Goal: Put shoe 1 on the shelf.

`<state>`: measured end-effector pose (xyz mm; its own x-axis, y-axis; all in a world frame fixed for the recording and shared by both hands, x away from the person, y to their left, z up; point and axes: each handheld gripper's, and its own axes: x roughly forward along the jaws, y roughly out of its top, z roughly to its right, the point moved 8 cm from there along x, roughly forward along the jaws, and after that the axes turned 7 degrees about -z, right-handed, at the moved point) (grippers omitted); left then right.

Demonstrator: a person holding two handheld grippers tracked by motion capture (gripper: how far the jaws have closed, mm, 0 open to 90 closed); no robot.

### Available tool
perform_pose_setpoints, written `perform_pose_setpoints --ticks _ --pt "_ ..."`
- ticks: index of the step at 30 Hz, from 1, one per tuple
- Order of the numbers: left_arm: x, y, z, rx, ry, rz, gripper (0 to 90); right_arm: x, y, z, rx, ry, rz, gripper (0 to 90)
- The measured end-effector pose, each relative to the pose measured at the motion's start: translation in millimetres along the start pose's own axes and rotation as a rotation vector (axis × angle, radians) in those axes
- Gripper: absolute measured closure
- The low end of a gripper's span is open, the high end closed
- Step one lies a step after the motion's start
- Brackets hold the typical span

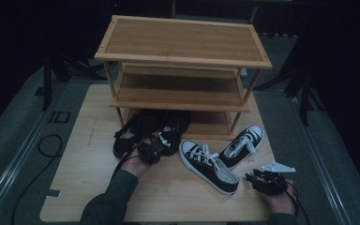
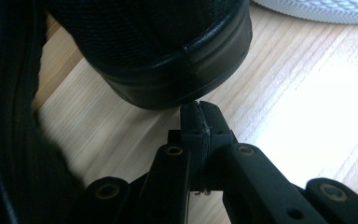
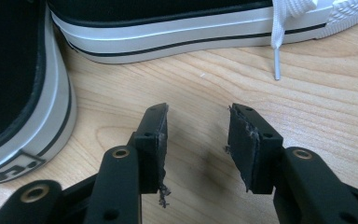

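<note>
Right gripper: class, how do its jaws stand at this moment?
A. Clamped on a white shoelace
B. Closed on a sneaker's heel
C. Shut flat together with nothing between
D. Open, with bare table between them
D: in the right gripper view the right gripper has its jaws apart over bare wooden table, short of the sneakers.

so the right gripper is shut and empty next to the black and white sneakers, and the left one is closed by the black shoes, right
Not quite: the right gripper is open, not shut. The right gripper view shows its jaws standing apart over bare table, empty, beside the black and white sneakers. The rest holds: the left gripper is closed, its tips right at a black shoe.
</note>
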<state>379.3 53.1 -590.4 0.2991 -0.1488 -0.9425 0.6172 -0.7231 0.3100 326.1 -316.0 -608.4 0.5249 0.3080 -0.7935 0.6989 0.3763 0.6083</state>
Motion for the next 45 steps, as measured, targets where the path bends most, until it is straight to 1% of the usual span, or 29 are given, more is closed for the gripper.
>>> perform_pose_setpoints --ticks 1,2,4,7,8,9,10,11,12,13,15,17,19,21,22,24,26,30,34,36,38,40,45 --pt "0.8 0.2 0.4 -0.001 -0.004 -0.003 89.8 0.0 0.0 0.0 0.000 0.000 0.000 57.1" --pt "0.8 -0.9 -0.2 0.011 -0.002 -0.009 89.7 0.0 0.0 0.0 -0.001 0.000 0.000 57.1" --pt "0.4 -2.3 0.3 -0.004 -0.009 0.007 89.3 0.0 -0.1 0.0 0.000 0.001 0.000 57.1" --pt "-1.3 -6.5 -2.0 -0.012 -0.004 0.008 89.1 -0.1 -0.1 0.2 0.000 0.003 0.002 57.2" --pt "-2.7 -11.4 -6.9 -0.024 0.005 0.008 89.1 -0.1 -0.1 0.3 0.000 0.003 0.002 57.2" --pt "-2.7 -11.4 -6.9 -0.024 0.005 0.008 89.1 -0.1 -0.1 0.3 0.000 0.003 0.002 57.2" --pt "-3.7 -15.5 -12.5 -0.045 0.014 0.008 89.1 -0.1 -0.1 0.2 0.000 0.001 0.001 57.2" --pt "-3.7 -15.5 -12.5 -0.045 0.014 0.008 89.1 -0.1 -0.1 0.2 0.000 0.001 0.001 57.2" --pt "-3.5 -17.6 -17.6 -0.064 0.028 0.009 89.1 0.0 -0.1 0.0 0.000 0.000 0.000 57.2" --pt "-3.0 -17.8 -19.5 -0.072 0.036 0.008 89.1 0.0 0.0 -0.1 0.001 -0.001 0.000 57.1" --pt "-2.4 -17.3 -20.7 -0.077 0.039 0.009 89.0 0.0 0.0 -0.2 0.001 -0.002 0.000 57.2" --pt "-0.8 -14.5 -21.1 -0.082 0.039 0.018 89.0 0.0 0.0 -0.2 0.001 -0.002 0.000 57.1" --pt "1.1 -7.9 -17.5 -0.076 0.034 0.028 89.1 0.0 -0.1 -0.1 0.001 0.000 0.001 57.2" --pt "2.3 -6.2 -16.2 -0.076 0.040 0.018 89.1 0.0 -0.1 0.0 0.000 0.000 0.001 57.1" --pt "4.7 -4.1 -14.6 -0.069 0.052 0.005 89.1 -0.1 -0.1 0.1 0.000 0.001 0.001 57.2" --pt "4.7 -4.1 -14.6 -0.069 0.052 0.005 89.1 -0.1 -0.2 0.1 0.000 0.001 0.001 57.2" --pt "5.1 -2.2 -14.7 -0.077 0.045 0.007 89.2 -0.1 -0.1 0.1 -0.001 0.002 0.001 57.2" --pt "6.1 1.0 -14.4 -0.072 0.051 0.008 89.2 0.0 0.0 0.0 -0.001 0.000 0.001 57.2" --pt "8.9 9.7 -12.7 -0.066 0.045 0.020 89.2 0.0 0.0 0.0 -0.001 -0.001 0.001 57.3" --pt "9.4 11.5 -12.0 -0.060 0.044 0.023 89.2 0.0 0.0 0.0 -0.001 -0.001 0.001 57.2" --pt "11.8 17.1 -9.7 -0.060 0.030 0.027 89.3 0.0 0.0 0.0 0.000 0.000 0.001 57.2" --pt "12.9 21.1 -8.2 -0.054 0.026 0.031 89.2 0.0 0.0 0.1 0.000 0.000 0.001 57.2" --pt "14.0 24.1 -6.8 -0.051 0.015 0.032 89.6 -0.1 -0.2 0.1 -0.001 0.001 0.001 57.3"
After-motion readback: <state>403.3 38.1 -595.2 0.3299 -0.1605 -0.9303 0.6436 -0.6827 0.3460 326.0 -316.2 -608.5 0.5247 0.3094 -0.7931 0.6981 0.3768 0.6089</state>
